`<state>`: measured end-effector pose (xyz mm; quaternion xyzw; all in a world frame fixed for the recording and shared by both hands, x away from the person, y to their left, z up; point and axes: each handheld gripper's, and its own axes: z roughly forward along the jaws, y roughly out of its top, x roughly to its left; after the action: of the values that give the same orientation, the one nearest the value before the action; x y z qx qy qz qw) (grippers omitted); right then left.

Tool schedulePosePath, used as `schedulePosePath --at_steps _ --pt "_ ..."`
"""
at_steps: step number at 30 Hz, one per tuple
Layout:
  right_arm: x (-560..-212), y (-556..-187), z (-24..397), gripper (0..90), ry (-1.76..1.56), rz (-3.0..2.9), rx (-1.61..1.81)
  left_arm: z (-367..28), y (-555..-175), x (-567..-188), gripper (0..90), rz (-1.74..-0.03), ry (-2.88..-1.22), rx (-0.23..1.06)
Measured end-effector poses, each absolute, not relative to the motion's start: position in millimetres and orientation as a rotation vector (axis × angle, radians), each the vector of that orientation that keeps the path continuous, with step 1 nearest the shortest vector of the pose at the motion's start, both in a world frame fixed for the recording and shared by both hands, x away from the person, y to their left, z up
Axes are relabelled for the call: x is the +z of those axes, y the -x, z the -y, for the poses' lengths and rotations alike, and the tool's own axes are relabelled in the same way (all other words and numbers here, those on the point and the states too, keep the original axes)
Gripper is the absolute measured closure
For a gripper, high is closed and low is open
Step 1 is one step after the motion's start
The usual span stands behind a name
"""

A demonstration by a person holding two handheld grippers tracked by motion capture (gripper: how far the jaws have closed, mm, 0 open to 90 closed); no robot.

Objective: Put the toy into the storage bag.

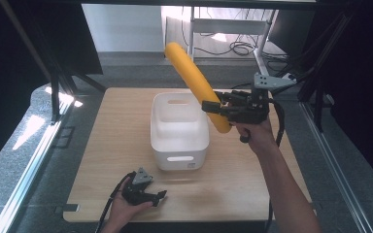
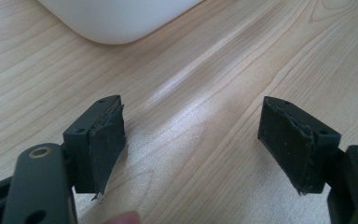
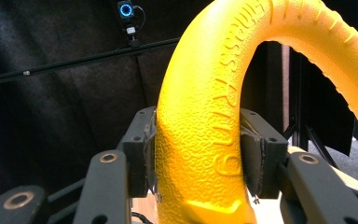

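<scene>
You're gripping 1 yellow ring [image 3: 200, 135] w/ R gripper [image 3: 198, 154], jaws clenched on it, above 1 white bin [image 1: 179, 145]; L gripper [image 2: 191, 144] is resting w/ jaws released on table [image 2: 205, 70].

A lab-type recording booth is suggested: a light wooden table [image 1: 126, 145] is enclosed by black curtains [image 1: 364, 63] and metal frame struts [image 1: 53, 92], and what is probably a small camera [image 3: 126, 10] is mounted overhead.
</scene>
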<state>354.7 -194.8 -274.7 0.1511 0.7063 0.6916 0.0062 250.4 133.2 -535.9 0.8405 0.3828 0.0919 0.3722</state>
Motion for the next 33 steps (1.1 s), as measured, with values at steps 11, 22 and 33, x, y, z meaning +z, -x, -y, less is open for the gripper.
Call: schedulePosePath --at_steps 11,22,33 --pt "-276 -355 185 52.3 -0.458 -2.224 2.174 -134 -250 -535 23.2 -0.984 -2.147 0.239" --pt "-277 -355 177 52.2 -0.446 -2.236 2.183 -135 -250 -535 23.2 -0.984 -2.145 0.238" --pt "-280 -352 166 52.2 -0.428 -2.267 2.186 -135 -250 -534 23.2 -0.985 -2.144 0.240"
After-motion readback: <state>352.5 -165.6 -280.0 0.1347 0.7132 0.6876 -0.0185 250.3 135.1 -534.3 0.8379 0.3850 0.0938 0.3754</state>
